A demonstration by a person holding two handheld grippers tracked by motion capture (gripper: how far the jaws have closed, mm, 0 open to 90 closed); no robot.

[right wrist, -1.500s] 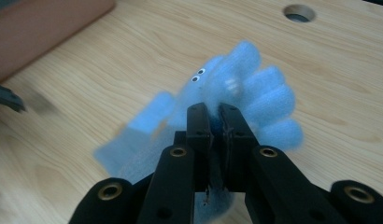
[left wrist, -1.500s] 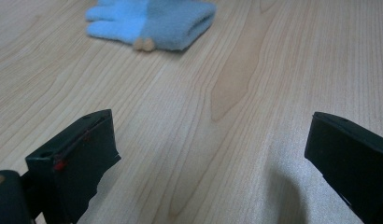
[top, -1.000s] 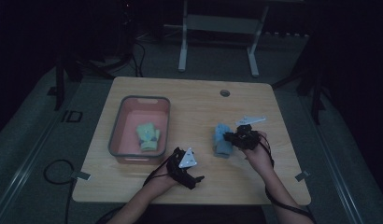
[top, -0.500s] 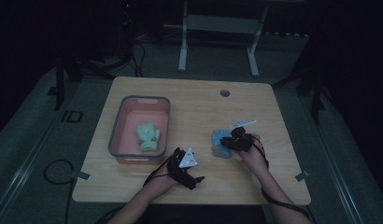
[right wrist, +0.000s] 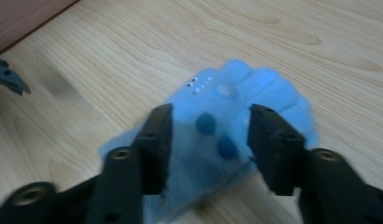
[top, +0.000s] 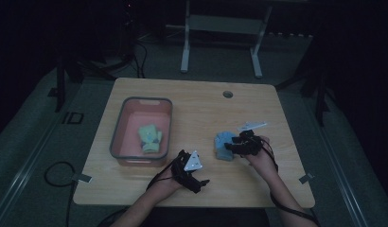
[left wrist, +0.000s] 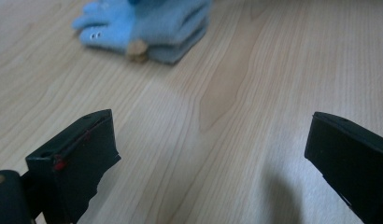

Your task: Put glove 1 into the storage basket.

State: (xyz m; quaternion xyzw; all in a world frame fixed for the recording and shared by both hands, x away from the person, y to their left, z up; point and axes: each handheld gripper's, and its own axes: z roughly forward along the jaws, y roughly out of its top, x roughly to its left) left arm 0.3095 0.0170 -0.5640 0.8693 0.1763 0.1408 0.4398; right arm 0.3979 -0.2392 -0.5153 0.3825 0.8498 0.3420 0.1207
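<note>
Pale wooden worktop (top: 192, 101): right tongs (right wrist: 207, 128), just opening over the folded blue fleece glove (right wrist: 236, 107), should lift straight clear; left tongs (left wrist: 208, 154) gape empty nearby.

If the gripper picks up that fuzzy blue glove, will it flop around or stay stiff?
Probably floppy: the blue glove looks like soft fleece lying folded flat on the table, so its loose fingers would likely dangle. It seems light and unlikely to roll. The fuzzy surface should give the right gripper, whose jaws have just been opening over it, decent hold.
</note>
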